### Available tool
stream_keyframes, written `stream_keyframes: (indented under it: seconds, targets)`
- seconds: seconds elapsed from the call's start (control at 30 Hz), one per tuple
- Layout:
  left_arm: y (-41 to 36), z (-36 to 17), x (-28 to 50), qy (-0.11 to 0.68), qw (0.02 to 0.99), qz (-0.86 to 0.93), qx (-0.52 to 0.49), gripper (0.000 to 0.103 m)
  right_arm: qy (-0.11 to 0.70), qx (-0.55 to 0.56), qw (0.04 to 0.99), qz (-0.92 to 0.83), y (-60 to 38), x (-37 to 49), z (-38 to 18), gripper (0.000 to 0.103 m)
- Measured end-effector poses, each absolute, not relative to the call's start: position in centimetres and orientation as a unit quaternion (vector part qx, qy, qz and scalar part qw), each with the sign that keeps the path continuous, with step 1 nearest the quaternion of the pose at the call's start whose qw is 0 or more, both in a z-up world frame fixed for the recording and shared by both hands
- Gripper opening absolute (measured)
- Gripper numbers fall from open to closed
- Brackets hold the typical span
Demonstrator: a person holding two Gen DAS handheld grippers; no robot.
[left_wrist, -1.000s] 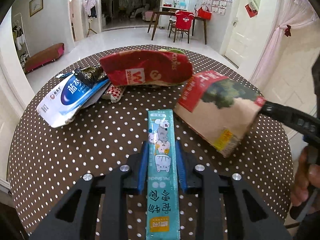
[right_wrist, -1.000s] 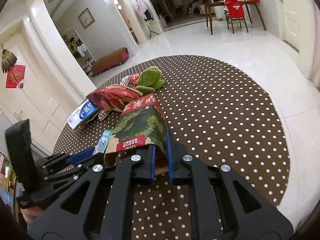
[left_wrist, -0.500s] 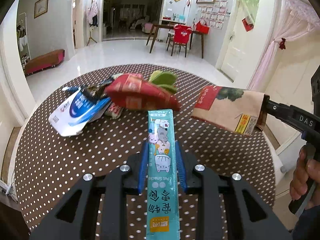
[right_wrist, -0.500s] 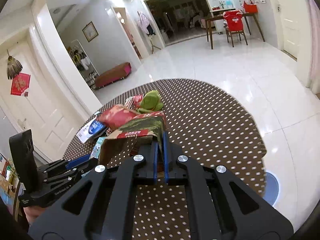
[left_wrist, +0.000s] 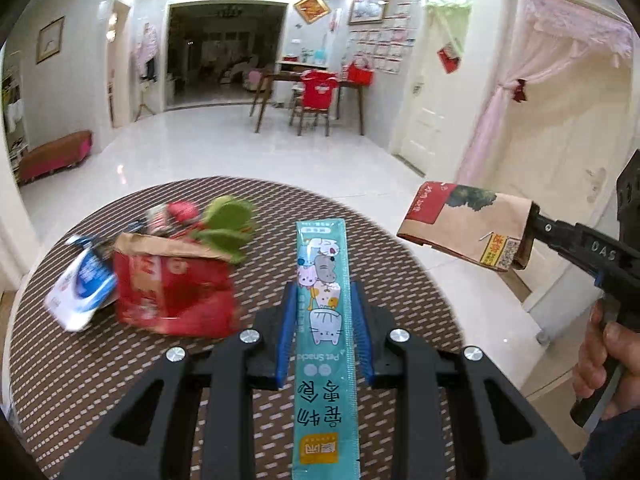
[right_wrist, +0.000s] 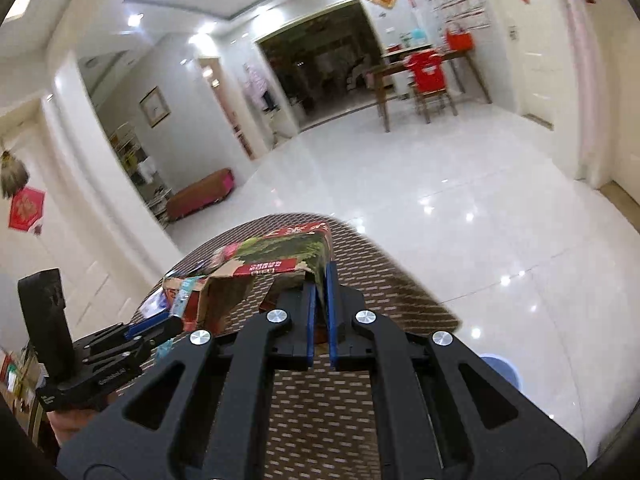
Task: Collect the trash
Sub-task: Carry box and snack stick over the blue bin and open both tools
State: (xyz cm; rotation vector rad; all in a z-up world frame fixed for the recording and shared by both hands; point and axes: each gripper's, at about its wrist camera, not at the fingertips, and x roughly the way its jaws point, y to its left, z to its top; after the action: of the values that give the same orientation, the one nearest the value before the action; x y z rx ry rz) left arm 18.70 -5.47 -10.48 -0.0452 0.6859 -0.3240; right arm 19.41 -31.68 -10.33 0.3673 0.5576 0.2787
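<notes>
A long teal pet-snack sachet [left_wrist: 323,264] lies between the blue pads of my left gripper [left_wrist: 324,292], which is shut on it above the round brown dotted table [left_wrist: 80,380]. My right gripper [right_wrist: 320,280] is shut on one edge of a brown paper bag [right_wrist: 280,252] printed in red and green. In the left wrist view that paper bag [left_wrist: 468,220] hangs in the air past the table's right edge. On the table's left lie a red bag [left_wrist: 176,296], a blue and white wrapper [left_wrist: 80,292] and a green soft thing [left_wrist: 228,224].
White tiled floor surrounds the table. A blue round container [right_wrist: 496,372] sits on the floor to the table's right. Far back stand a wooden table with a red chair [left_wrist: 316,92] and a low bench [left_wrist: 52,156] by the left wall.
Both grippers have risen and drawn back from the table with their loads. The paper bag has gone from the tabletop to the air off its right edge. The red bag now stands open-end up.
</notes>
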Motion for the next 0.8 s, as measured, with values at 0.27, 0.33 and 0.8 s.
stream_keyframes:
  seconds: [0.27, 0.33, 0.8]
  targets:
    - [-13.5, -10.6, 20.4, 0.339, 0.912, -0.228, -0.008, 0.026, 0.295, 0.212, 0.93, 0.046, -40.6, 18.2, -13.5, 0.005]
    - [-15.7, -11.1, 21.0, 0.345, 0.907, -0.243, 0.001, 0.026, 0.309, 0.223, 0.924, 0.023, -42.5, 18.2, -15.2, 0.005]
    - [-27.6, -17.1, 26.1, 0.419, 0.858, -0.291, 0.062, 0.026, 0.444, 0.329, 0.833, -0.028, -49.3, 22.2, -32.6, 0.041]
